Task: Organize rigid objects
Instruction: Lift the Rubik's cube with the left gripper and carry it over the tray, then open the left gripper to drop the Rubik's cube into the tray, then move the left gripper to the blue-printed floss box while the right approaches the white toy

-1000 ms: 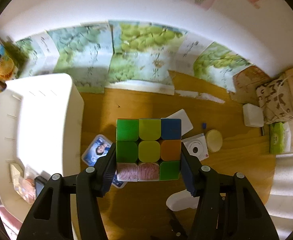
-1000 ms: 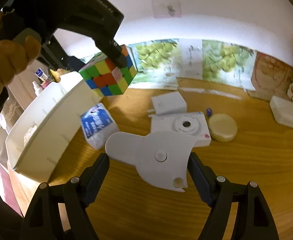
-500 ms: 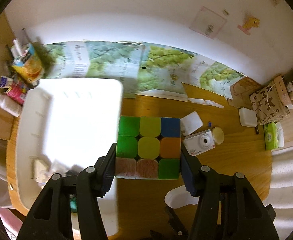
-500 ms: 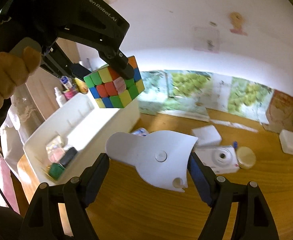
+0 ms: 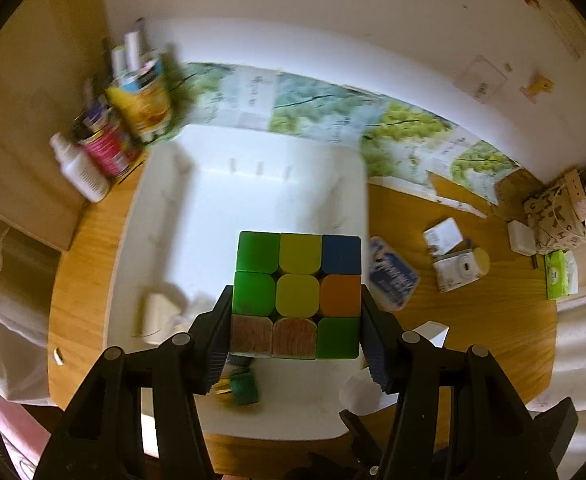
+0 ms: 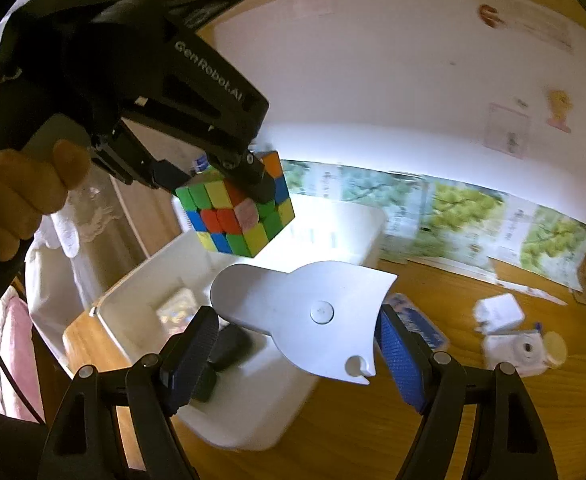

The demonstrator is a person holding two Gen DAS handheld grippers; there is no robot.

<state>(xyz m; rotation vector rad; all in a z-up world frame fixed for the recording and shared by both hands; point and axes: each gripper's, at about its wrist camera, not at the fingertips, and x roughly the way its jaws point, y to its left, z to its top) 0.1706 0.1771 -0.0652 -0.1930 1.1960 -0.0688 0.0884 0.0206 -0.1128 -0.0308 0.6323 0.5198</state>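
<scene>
My left gripper [image 5: 295, 330] is shut on a colourful puzzle cube [image 5: 297, 296] and holds it in the air above the white storage bin [image 5: 221, 200]. The right wrist view shows the cube [image 6: 237, 216] above the bin [image 6: 253, 412]. My right gripper [image 6: 297, 340] is shut on a flat white plastic piece [image 6: 305, 312], held over the bin's near right side. Small items lie in the bin: a dark object [image 6: 229, 346], a printed card [image 6: 177, 308] and a green block [image 5: 245, 388].
On the wooden table [image 5: 473, 320] lie a blue-white packet [image 5: 393, 280], a white camera [image 5: 455, 270], a white adapter [image 5: 443, 236] and a round disc [image 6: 553, 352]. Bottles and a carton [image 5: 141, 100] stand behind the bin. Boxes [image 5: 553, 216] sit at far right.
Both grippers have risen and moved left, from over the table to over the white bin. Each keeps hold of its object.
</scene>
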